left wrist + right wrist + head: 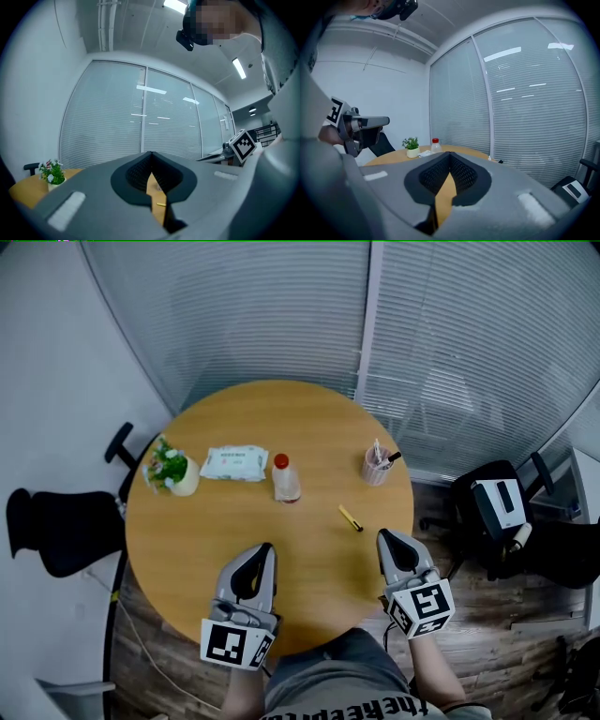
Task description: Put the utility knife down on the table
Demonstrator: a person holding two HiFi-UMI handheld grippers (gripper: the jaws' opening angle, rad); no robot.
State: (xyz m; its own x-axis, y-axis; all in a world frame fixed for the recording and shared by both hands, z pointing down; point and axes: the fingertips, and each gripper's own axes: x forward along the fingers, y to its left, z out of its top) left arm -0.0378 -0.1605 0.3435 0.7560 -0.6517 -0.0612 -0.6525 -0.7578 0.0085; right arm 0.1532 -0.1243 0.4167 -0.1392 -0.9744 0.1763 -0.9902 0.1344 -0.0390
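The yellow utility knife [351, 518] lies flat on the round wooden table [225, 531], right of centre, with nothing touching it. Through the slit under the left jaws a small piece of the knife [161, 204] shows. My left gripper [266, 550] hovers over the table's near edge, well left of the knife, shut and empty; its tips meet [151, 158]. My right gripper [386, 536] sits just right of the knife and nearer to me, also shut on nothing [450, 157].
At the back of the table stand a small potted plant [171, 468], a pack of wipes [233, 462], a red-capped bottle [285, 479] and a pen cup [377, 465]. Black chairs stand left [56, 526] and right [497, 507]. Blinds cover the glass wall behind.
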